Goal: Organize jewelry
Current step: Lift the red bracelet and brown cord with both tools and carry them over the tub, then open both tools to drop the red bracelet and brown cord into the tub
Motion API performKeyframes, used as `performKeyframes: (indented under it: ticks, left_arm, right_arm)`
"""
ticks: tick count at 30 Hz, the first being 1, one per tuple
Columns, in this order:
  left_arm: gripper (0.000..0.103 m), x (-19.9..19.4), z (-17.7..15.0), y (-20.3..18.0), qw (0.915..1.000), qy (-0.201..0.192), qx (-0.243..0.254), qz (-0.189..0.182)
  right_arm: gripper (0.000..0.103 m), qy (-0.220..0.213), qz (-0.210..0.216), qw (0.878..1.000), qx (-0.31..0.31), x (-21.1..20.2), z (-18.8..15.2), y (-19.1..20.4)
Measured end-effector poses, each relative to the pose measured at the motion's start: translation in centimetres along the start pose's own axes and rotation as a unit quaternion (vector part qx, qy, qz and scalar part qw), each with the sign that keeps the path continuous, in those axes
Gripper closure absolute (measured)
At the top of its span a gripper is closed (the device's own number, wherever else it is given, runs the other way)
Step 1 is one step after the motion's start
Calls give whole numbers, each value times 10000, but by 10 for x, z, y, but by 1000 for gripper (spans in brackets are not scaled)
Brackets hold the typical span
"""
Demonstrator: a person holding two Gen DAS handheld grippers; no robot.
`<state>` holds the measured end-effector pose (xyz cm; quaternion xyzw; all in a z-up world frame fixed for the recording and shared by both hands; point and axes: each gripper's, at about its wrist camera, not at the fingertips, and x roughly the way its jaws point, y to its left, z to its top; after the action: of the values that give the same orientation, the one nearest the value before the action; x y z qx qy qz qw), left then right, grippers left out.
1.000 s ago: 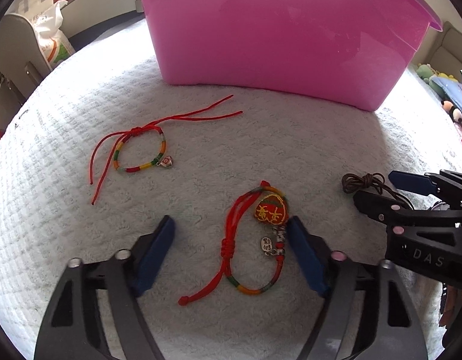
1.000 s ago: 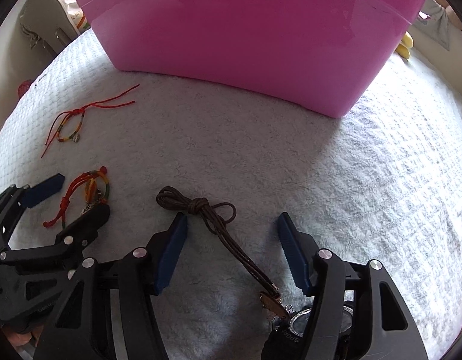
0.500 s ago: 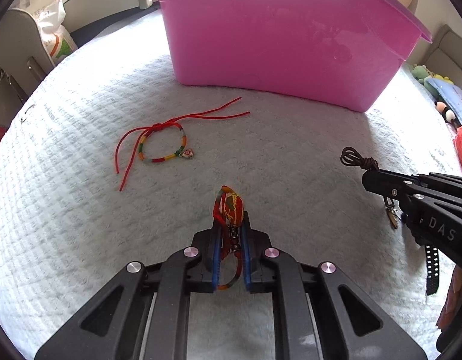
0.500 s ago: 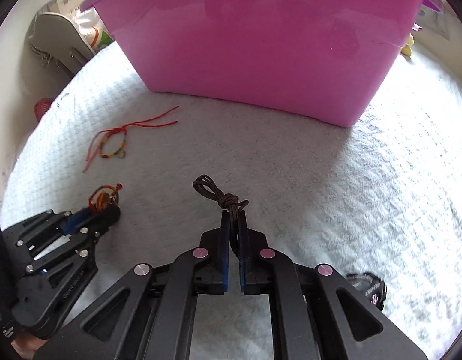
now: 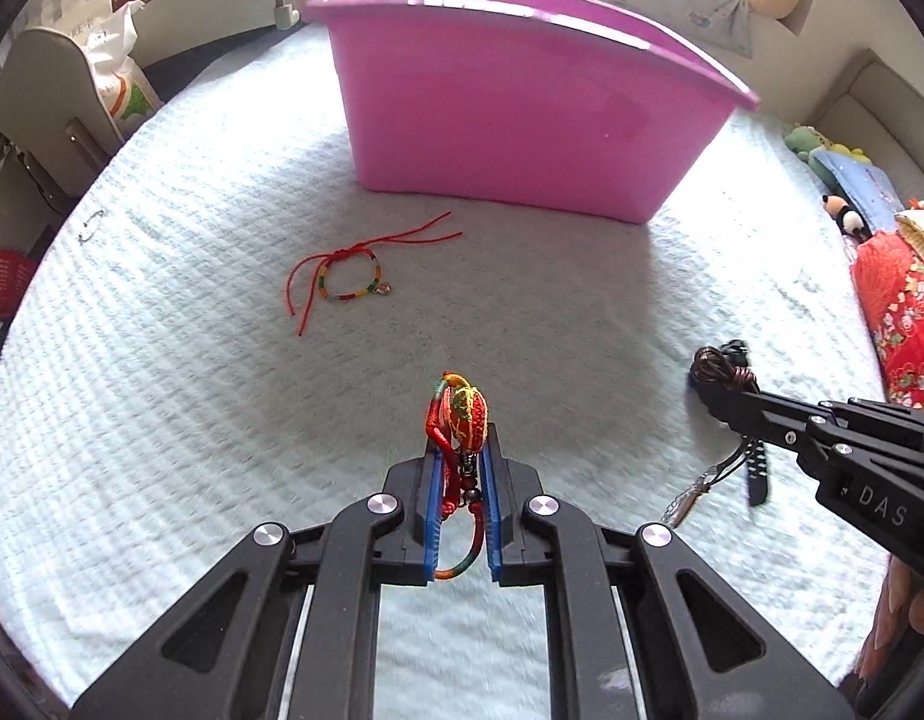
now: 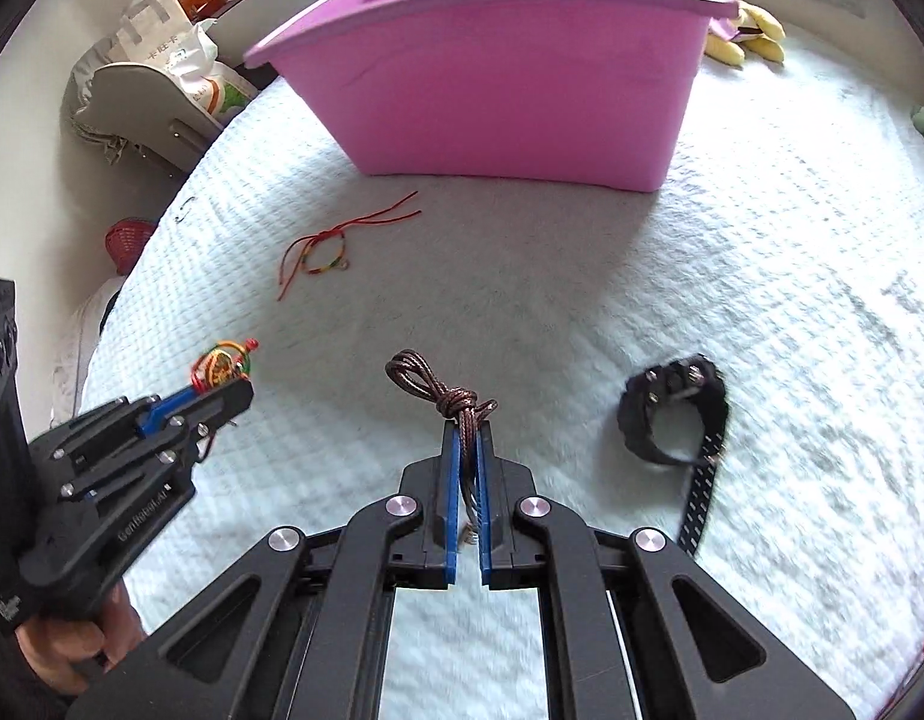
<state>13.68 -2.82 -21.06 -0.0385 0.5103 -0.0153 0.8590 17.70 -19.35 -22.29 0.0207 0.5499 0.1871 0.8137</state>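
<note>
The left wrist view shows the left tool (image 5: pixel 460 450) pinched narrow on a red bracelet (image 5: pixel 462 414) with a stitched charm, the charm standing up past the tips and the rest of the cord hanging between the blue pads. The grip sits on the cord just under the charm, which keeps the loose loop from swinging wide. To the side, the right tool (image 5: pixel 711 387) holds a brown cord necklace (image 5: pixel 717 363), its metal end dangling below and blurred.

In the right wrist view the right tool (image 6: pixel 468 432) is closed tight on that brown cord necklace (image 6: pixel 444 390), gripping just below the knot so the coiled loop sticks out ahead of the tips. The left tool (image 6: pixel 231 387) appears at the left edge, carrying the red bracelet (image 6: pixel 222 363).

Both pieces are lifted clear of the white bedspread (image 6: pixel 762 240). A pink bin (image 6: pixel 492 78) stands open ahead on the bed, likely the place meant for the jewelry, and both tools point toward it. A second bracelet (image 6: pixel 324 255) with red strings lies on the bedspread between the tools and the bin, and a black watch (image 6: pixel 672 414) rests to the right, near the right tool. These two seem yet to be collected.
</note>
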Motion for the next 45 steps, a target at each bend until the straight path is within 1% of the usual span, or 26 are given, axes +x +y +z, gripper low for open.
performKeyframes:
  ticks: [2,6,7,9,12,15,18,21,25,28,31,35,38,42,45]
  left_arm:
    - [91,-24,4,-3,10000,28,-33,-7]
    - [91,-68,18,-9,9998,31,-199,2]
    - [91,-79,20,-10,9997,5,-241,26]
    - [91,-101,28,-12,9994,-81,-318,93]
    - [91,-130,43,-10,9984,-193,-503,148]
    - [91,-147,62,-6,9979,-199,-599,155]
    - [91,-158,86,0,9982,-211,-536,159]
    - [91,-167,116,3,9988,-324,-362,108]
    - [91,-164,158,1,9990,-445,31,7]
    - [91,-151,191,0,9985,-487,224,-120]
    - [91,-129,227,-6,9985,-317,374,-231]
    - [91,-101,268,-18,9970,-215,698,-253]
    - [91,-77,298,-21,9965,-82,773,-307]
    - [91,-47,330,-26,9962,101,789,-342]
    - [90,-31,344,-26,9959,204,815,-326]
  right_arm:
    - [98,27,49,10000,-18,-24,-4,2]
    - [98,-28,179,9997,-174,-70,0,7]
    - [98,-42,247,9995,-190,-84,-2,3]
    - [98,-85,315,9991,-269,-100,5,5]
    - [98,-181,397,9986,-305,-125,20,5]
    - [98,-369,444,9980,-249,-146,41,10]
    - [98,-597,471,9970,-114,-164,63,9]
    - [98,-819,444,9956,96,-177,87,5]
    - [98,-1004,333,9937,375,-183,116,4]
    - [98,-1034,249,9933,443,-177,143,6]
    - [98,-1080,181,9924,553,-173,172,5]
    - [98,-1123,45,9914,670,-162,213,0]
    - [98,-1119,-61,9906,780,-151,245,-7]
    - [98,-929,-181,9911,937,-130,280,-21]
    - [98,-777,-219,9917,1003,-114,301,-29]
